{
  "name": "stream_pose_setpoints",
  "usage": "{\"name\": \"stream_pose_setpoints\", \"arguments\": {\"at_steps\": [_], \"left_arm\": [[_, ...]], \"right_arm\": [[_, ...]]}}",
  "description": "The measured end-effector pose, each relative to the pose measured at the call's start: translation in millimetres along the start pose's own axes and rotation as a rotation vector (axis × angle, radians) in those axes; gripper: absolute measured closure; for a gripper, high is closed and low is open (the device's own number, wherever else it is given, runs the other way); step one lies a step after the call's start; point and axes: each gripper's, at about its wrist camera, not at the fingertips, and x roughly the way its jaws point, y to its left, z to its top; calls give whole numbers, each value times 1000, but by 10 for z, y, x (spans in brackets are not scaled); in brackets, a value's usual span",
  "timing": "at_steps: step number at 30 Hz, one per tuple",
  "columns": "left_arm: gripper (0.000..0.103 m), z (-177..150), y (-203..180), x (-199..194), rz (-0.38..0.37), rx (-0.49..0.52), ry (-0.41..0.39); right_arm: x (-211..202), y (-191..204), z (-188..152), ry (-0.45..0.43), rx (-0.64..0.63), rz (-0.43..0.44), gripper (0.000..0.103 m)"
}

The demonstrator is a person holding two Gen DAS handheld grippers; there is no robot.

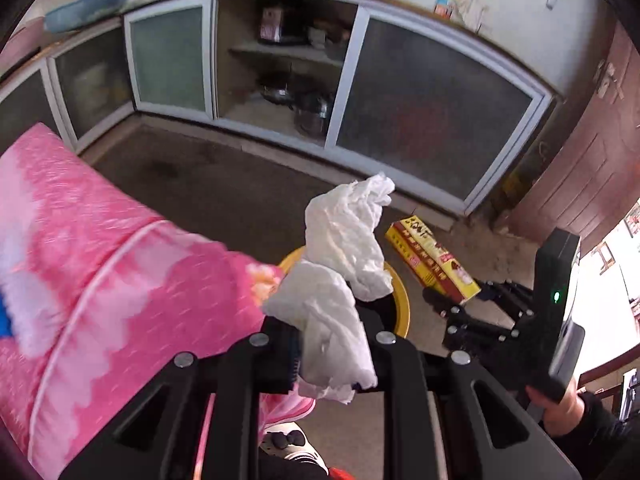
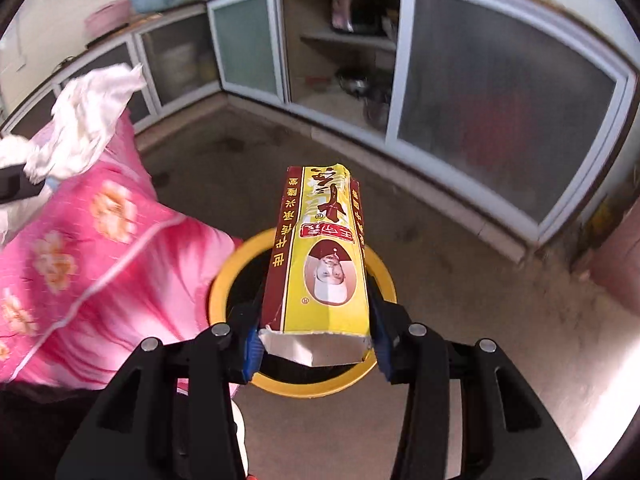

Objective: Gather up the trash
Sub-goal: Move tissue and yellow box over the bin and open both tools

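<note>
**Both tongs loaded above the yellow bin**

Left gripper (image 1: 334, 354): jaws drawn nearly together, pinching a crumpled white paper tissue (image 1: 344, 264). The tissue bunches between the pads and rises ahead of the fingertips in two loose lobes. Directly beyond and below it sits the round yellow-rimmed waste bin (image 1: 402, 300), its dark mouth mostly hidden by the tissue. A pink floral quilt (image 1: 100, 264) lies close on this gripper's left side.

Right gripper (image 2: 316, 344): jaws partly spread, clamped on the sides of a long yellow and maroon cardboard carton (image 2: 320, 252) with printed characters and an oval portrait. The blue pads (image 2: 252, 346) press the carton's near, torn-open end; the rest projects forward beyond the fingertips. The bin's rim rings the carton from underneath, so the carton hangs over the opening.

From the left wrist view the right gripper with its carton shows to the right of the bin, held in a person's hand (image 1: 560, 408).

Background: grey floor (image 2: 440, 300), low cabinet with frosted sliding doors (image 2: 500, 100).
</note>
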Motion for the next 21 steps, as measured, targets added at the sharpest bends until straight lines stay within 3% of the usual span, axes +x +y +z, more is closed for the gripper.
{"name": "stream_pose_setpoints", "arguments": {"at_steps": [7,12,15,16,17,18,19,21], "left_arm": [[84,223,-103,671,31,-3,101],[83,261,-132,880,20,-12,135],[74,239,-119,870,23,-19,136],[59,243,-118,861,30,-22,132],[36,267,-115,862,40,-22,121],[24,292,-122,852,47,-24,100],[15,305,-122,785,50,-35,65],[15,305,-155,718,22,-39,42]], "right_arm": [[522,-119,-69,124,41,2,59],[738,-114,-121,176,38,2,58],[812,-113,-146,203,22,-9,55],[827,-126,-164,209,22,-13,50],[834,-142,-174,210,20,-25,40],[840,-158,-175,209,19,-34,37],[831,-169,-194,210,19,-39,34],[820,-215,-220,217,25,-48,33]]}}
